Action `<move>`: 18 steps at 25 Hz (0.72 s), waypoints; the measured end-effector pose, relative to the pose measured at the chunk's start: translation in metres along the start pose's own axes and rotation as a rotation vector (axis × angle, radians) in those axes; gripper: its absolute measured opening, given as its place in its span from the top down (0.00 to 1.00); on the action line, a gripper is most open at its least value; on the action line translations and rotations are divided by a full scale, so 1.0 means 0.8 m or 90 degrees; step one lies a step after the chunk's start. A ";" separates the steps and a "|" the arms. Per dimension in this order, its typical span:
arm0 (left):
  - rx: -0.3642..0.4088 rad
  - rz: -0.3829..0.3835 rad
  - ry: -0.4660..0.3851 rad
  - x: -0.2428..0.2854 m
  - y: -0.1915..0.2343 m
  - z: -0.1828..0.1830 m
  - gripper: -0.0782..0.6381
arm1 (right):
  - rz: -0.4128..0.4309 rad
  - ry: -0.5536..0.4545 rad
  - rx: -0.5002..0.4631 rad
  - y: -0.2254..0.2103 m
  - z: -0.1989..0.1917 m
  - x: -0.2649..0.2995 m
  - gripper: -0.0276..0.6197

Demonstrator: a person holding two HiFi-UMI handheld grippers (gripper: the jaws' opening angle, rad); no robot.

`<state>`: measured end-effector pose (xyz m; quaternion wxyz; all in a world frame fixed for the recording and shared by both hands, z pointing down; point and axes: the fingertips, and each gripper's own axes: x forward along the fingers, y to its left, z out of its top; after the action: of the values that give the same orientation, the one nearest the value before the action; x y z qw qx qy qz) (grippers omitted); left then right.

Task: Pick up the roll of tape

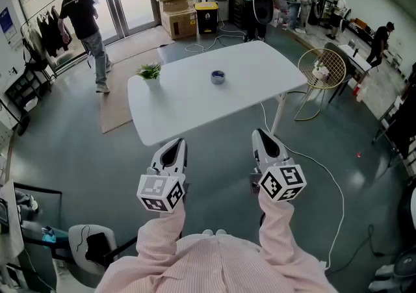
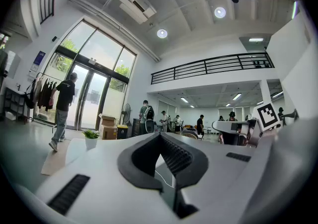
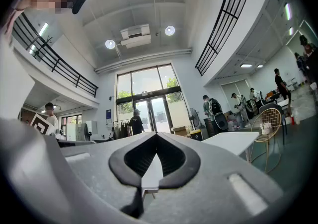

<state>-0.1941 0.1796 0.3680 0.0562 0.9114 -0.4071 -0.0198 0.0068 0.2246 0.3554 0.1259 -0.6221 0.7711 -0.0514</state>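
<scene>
The roll of tape (image 1: 218,76), small and bluish-grey, lies flat near the middle of the white table (image 1: 195,100). Both grippers hang in the air short of the table's near edge, well apart from the roll and pointing toward it. My left gripper (image 1: 175,146) has its jaws together with nothing between them; in its own view the left gripper (image 2: 160,135) looks level across the room. My right gripper (image 1: 260,134) is shut and empty too, and in its own view the right gripper (image 3: 155,136) shows tips that meet. Neither gripper view shows the tape.
A small potted plant (image 1: 149,72) stands at the table's far left corner. A gold wire chair (image 1: 323,71) sits at the right end. A rug (image 1: 117,93), cardboard boxes (image 1: 177,13), a yellow bin (image 1: 207,17), floor cables (image 1: 328,181) and several people surround the table.
</scene>
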 end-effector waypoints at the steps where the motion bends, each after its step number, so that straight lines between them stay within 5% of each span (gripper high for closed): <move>1: -0.002 0.001 0.002 0.000 -0.002 -0.002 0.89 | -0.002 0.005 -0.001 -0.002 -0.002 -0.002 0.95; 18: -0.019 0.024 0.017 0.030 -0.019 -0.017 0.89 | 0.008 0.047 0.001 -0.052 -0.016 0.012 0.91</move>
<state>-0.1656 0.1734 0.3798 0.0756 0.9029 -0.4231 -0.0124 0.0410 0.2049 0.3766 0.0981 -0.6148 0.7791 -0.0742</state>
